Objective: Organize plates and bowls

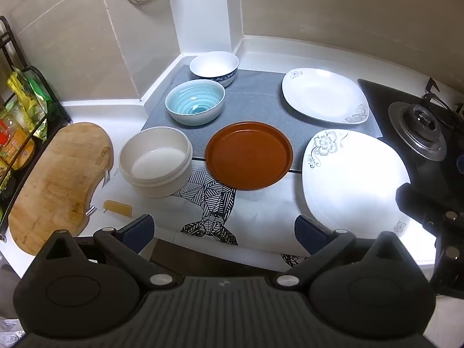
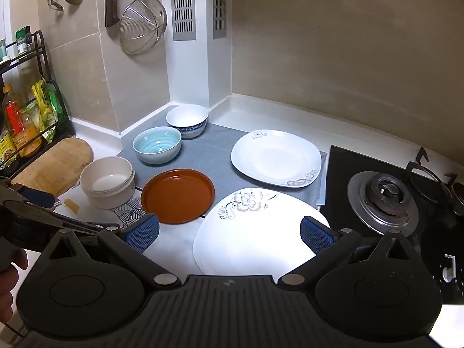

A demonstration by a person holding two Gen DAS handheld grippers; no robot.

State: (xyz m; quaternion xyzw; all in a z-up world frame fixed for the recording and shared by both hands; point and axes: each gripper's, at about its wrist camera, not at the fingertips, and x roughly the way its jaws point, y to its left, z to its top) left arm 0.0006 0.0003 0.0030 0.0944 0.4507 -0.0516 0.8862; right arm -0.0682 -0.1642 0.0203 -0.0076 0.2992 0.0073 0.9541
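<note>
On the counter stand a cream bowl [image 1: 155, 161] [image 2: 108, 182], a light-blue ribbed bowl [image 1: 195, 105] [image 2: 157, 144] and a white bowl with a blue band [image 1: 214, 67] [image 2: 187, 121]. A brown round plate [image 1: 248, 155] [image 2: 178, 195] lies in the middle. Two white flowered plates lie to the right, one far [image 1: 324, 95] [image 2: 277, 158], one near [image 1: 353, 179] [image 2: 255, 229]. My left gripper [image 1: 224, 232] is open and empty, hovering near the counter's front edge. My right gripper [image 2: 229, 233] is open and empty above the near white plate.
A grey mat [image 1: 255, 101] lies under the far dishes. A wooden cutting board [image 1: 58, 185] and a rack of bottles and packets [image 2: 26, 127] are at the left. A gas burner [image 2: 385, 200] is at the right. A strainer [image 2: 142, 26] hangs on the wall.
</note>
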